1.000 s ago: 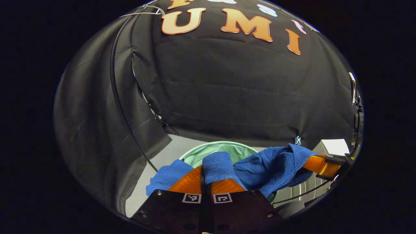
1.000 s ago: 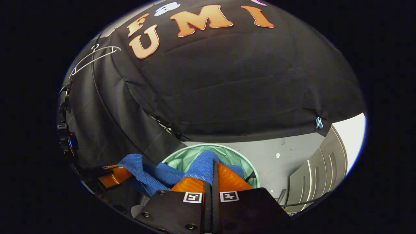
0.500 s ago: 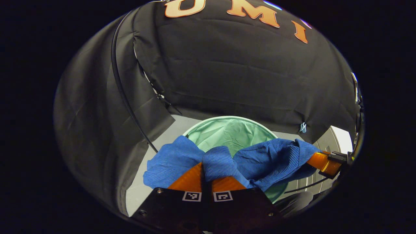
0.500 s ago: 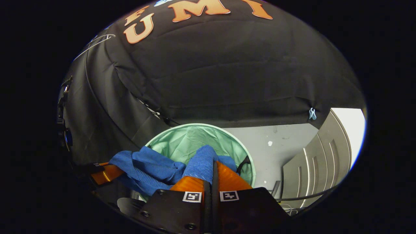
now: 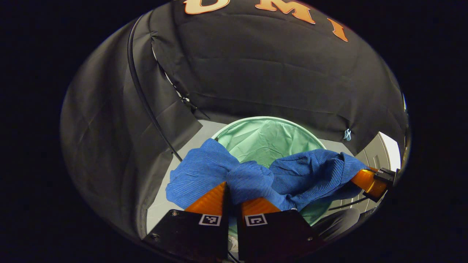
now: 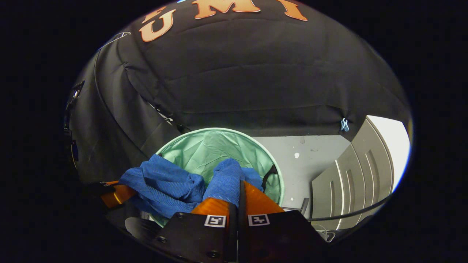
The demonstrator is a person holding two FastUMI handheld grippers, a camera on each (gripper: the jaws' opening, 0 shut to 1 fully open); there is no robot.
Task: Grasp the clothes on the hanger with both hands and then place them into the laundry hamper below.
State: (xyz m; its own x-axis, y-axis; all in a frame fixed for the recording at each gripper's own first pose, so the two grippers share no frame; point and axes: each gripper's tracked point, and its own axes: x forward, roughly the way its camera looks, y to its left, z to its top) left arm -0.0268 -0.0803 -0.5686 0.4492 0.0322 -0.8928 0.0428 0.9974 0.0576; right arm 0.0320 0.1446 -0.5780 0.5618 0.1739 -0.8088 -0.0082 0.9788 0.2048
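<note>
Both grippers clamp blue garment point(image 5: 256, 177), stretched sideways between them over hamper point(image 5: 267, 137).

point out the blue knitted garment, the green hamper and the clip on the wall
blue ribbed knitted garment point(image 5: 314, 175), left gripper view, its spread middle
pale green fabric laundry hamper point(image 6: 204, 146), right gripper view, inner lining
small light clip point(image 6: 344, 125), right gripper view, its body

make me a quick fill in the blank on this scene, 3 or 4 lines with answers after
1. The cloth held between the two grippers is ____ in colour.
2. The hamper under the cloth has a pale ____ lining.
3. The right gripper is ____ on the cloth.
4. In the left gripper view, the cloth hangs ____ the hamper's opening, not yet dropped inside.

Missing words: blue; green; shut; above
</note>
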